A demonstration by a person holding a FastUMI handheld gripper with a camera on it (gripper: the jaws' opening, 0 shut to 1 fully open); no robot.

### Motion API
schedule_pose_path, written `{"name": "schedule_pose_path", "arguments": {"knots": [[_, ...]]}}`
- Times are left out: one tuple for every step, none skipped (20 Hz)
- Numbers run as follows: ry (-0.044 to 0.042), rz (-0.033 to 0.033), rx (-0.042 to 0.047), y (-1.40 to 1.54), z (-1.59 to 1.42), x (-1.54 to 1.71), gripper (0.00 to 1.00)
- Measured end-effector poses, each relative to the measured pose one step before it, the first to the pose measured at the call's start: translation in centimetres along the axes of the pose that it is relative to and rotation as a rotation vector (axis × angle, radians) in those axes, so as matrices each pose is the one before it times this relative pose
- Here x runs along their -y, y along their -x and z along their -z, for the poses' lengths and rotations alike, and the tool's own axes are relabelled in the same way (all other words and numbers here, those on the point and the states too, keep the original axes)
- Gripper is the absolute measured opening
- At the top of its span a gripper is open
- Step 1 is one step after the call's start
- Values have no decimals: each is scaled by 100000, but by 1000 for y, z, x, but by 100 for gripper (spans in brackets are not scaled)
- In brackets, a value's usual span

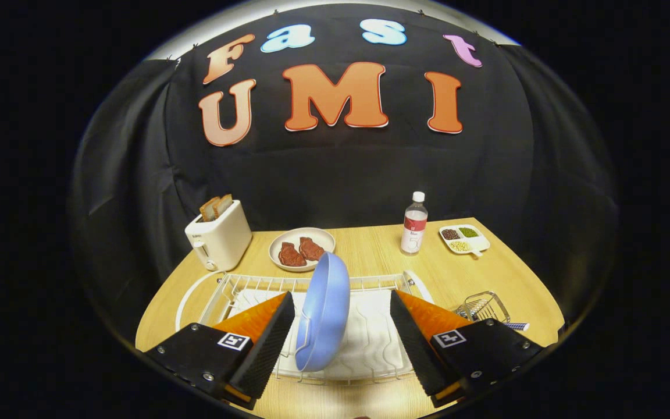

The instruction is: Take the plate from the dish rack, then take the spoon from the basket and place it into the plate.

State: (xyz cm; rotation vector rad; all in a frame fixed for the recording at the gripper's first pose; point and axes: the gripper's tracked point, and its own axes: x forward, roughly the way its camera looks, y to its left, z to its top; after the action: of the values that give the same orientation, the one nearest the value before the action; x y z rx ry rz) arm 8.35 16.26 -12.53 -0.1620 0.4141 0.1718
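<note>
While the gripper (341,334) is held wide open, the smooth round plate (324,311) is seen upright on edge in the wire dish rack (253,286), between the fingers.

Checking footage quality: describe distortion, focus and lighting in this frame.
Gripper view: fisheye bends the table edge and dish rack wires; blue plate, standing between the open tongs, looks sharp; lighting is even, soft shadows, no strong glare.
</note>
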Motion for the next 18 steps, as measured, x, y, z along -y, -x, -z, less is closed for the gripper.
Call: {"name": "schedule_pose_path", "arguments": {"knots": [[509,594,-1672,-417,472,26,98],[165,805,-1691,-470,413,89,98],[-242,227,-1801,-488,420,-3,98],[-555,155,-1558,-480,352,-118,99],[-318,585,-1625,-451,384,-23,99],[68,894,-2011,-437,437,69,98],[110,226,-1834,-381,403,-191,98],[-191,-94,-1674,-246,346,-251,98],[-29,-55,-1555,-342,253,-302,97],[14,131,-1300,-269,220,-206,87],[282,534,-1698,-227,339,-198,82],[443,982,-1804,-117,333,-56,70],[543,1202,-805,-162,113,27,65],[-365,2135,599,186,-184,11,51],[-485,993,-410,-153,12,-66,38],[-28,1811,-1062,21,104,103,35],[-800,1840,-257,101,-51,167,32],[-986,1927,229,165,-401,230,28]]}}
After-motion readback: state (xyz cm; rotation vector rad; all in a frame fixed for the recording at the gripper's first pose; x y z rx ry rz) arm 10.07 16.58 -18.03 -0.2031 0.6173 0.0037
